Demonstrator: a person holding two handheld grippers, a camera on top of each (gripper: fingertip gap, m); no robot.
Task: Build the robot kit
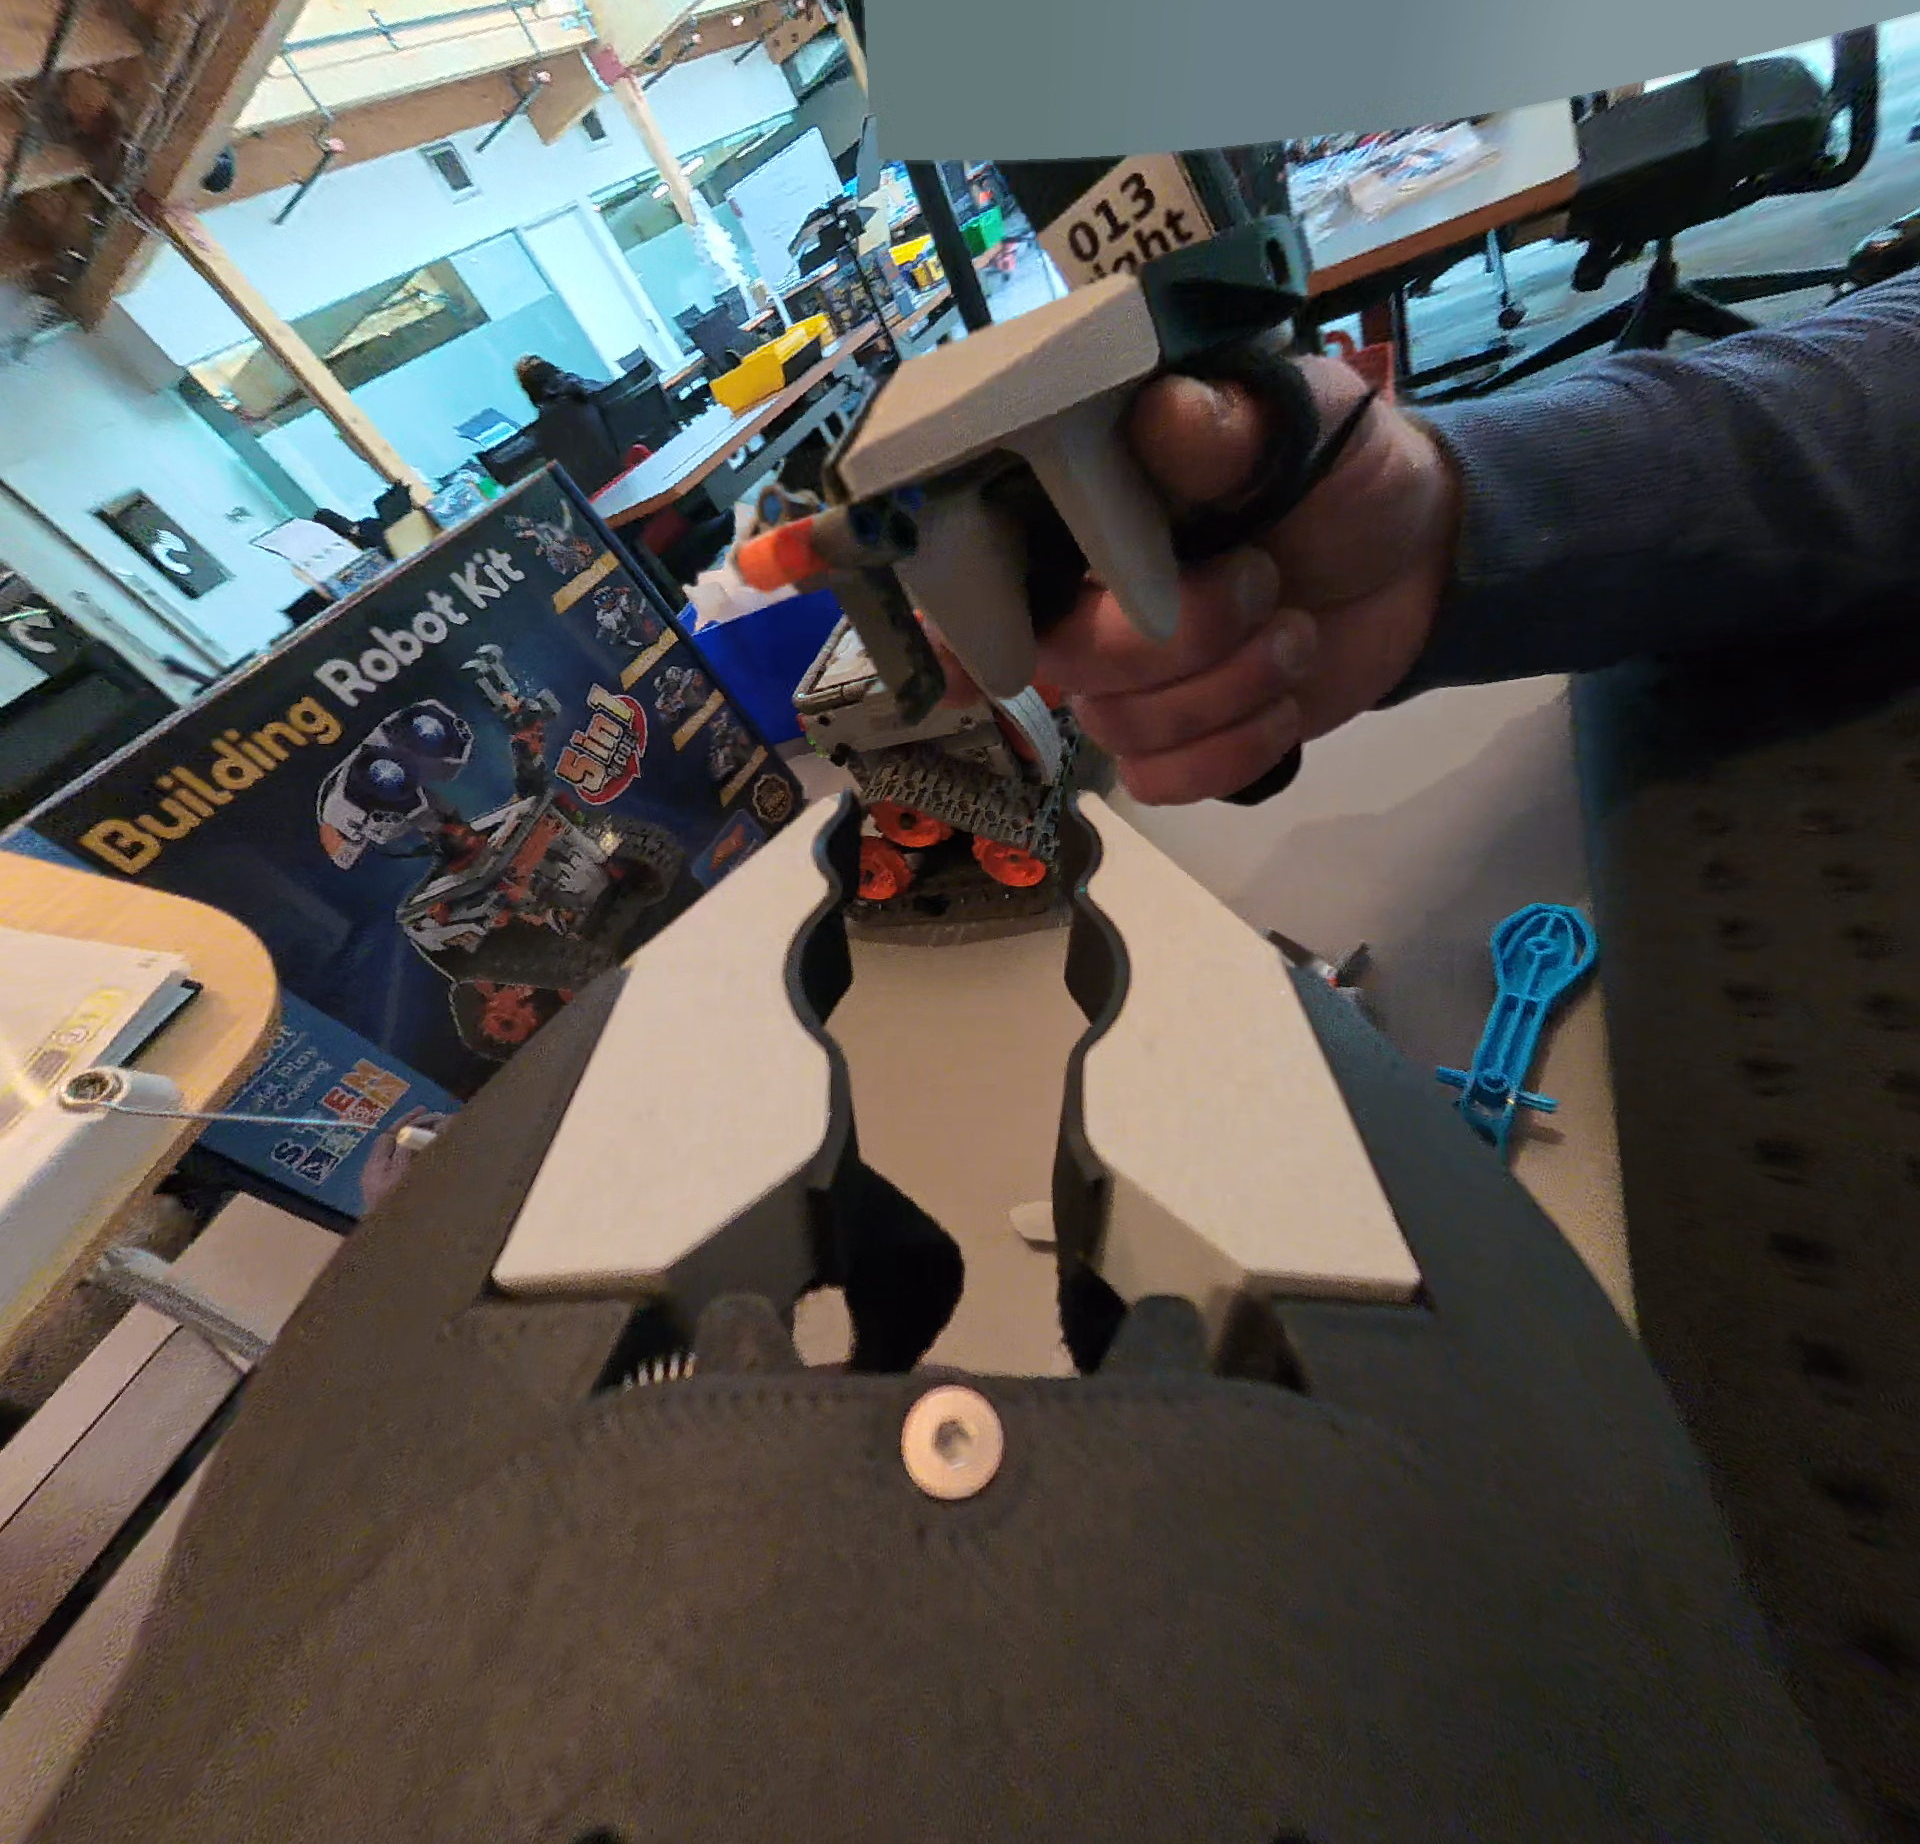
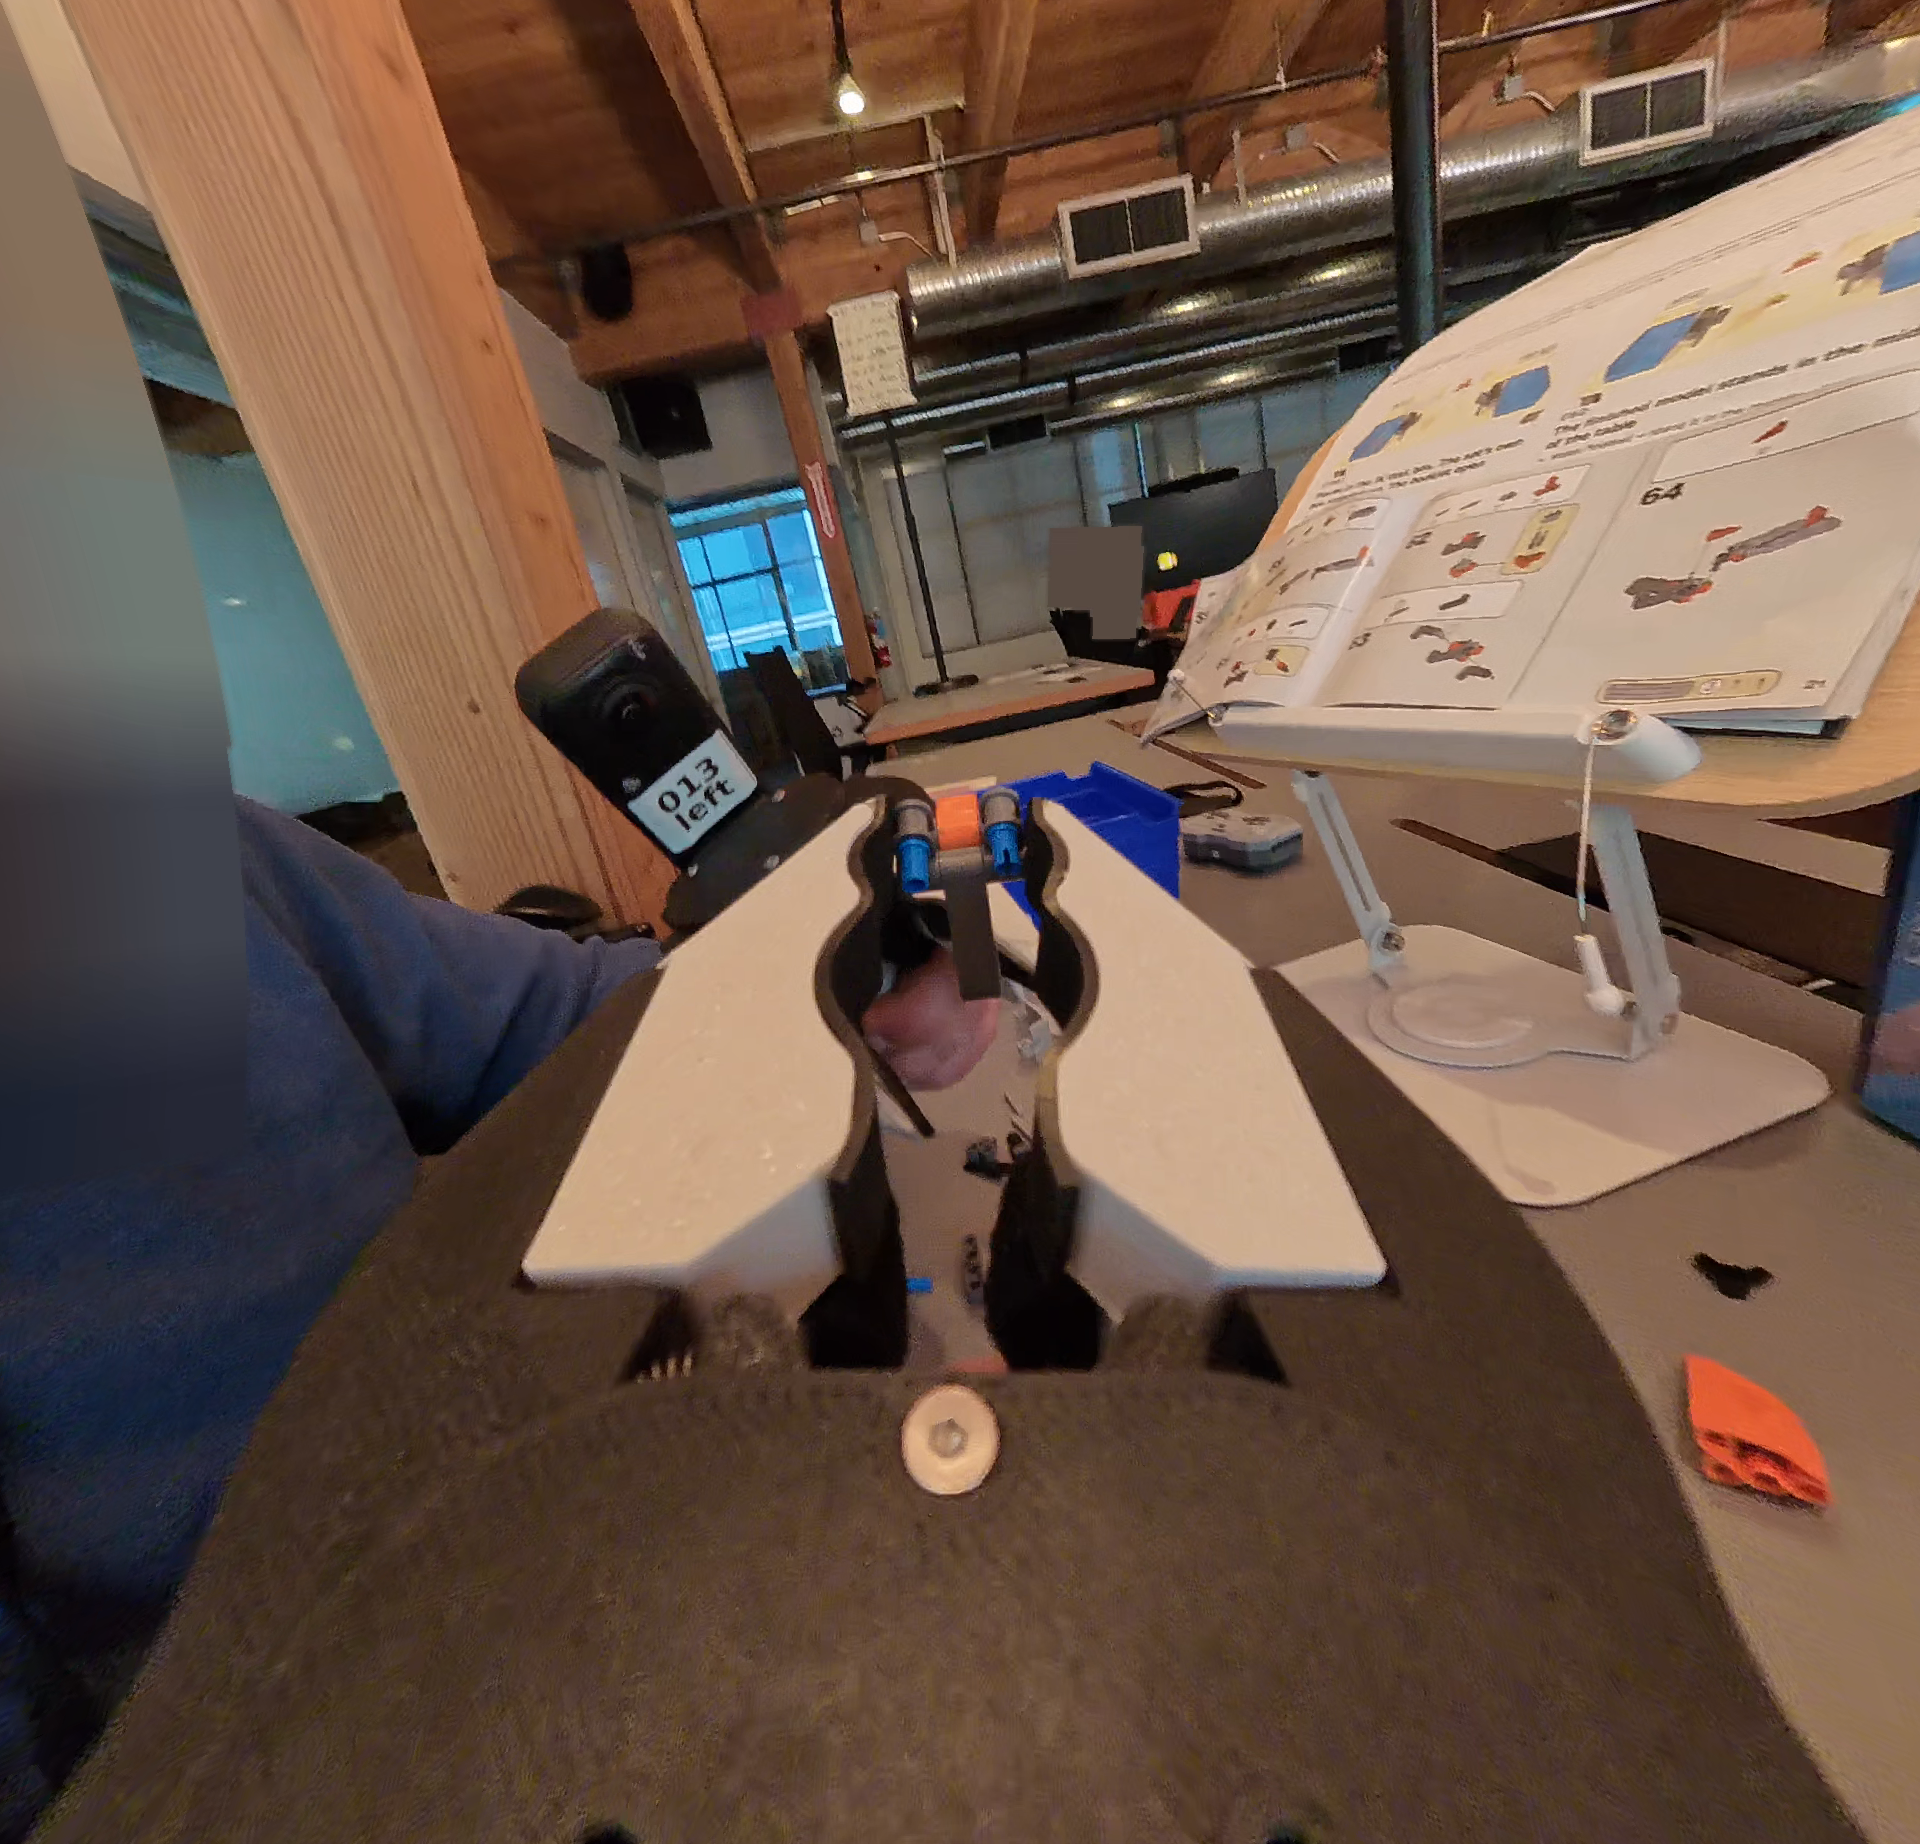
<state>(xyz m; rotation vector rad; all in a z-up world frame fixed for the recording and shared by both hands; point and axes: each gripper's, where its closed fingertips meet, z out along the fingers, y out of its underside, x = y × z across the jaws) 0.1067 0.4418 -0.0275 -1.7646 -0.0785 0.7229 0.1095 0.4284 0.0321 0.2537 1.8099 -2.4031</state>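
Observation:
My left gripper [image 1: 961, 838] is open and empty, low over the grey table. Its tips frame a tracked brick vehicle [image 1: 951, 807] with orange wheels, just beyond them. My right gripper [image 2: 961, 823] is shut on a small brick assembly [image 2: 956, 838] of grey, orange and blue pieces with a dark beam hanging down. In the left wrist view a hand holds the right gripper [image 1: 883, 537] above the vehicle, with the assembly's orange end [image 1: 774, 558] sticking out to the left. The left gripper's camera body [image 2: 623, 714] shows at the left of the right wrist view.
A dark blue kit box [image 1: 416, 755] leans at the left. A blue plastic tool [image 1: 1527, 1005] lies at the right. An open instruction booklet [image 2: 1610, 568] rests on a white stand [image 2: 1558, 1098]. Also on the table: a blue bin [image 2: 1112, 828], an orange piece [image 2: 1756, 1431], a small black piece [image 2: 1730, 1275].

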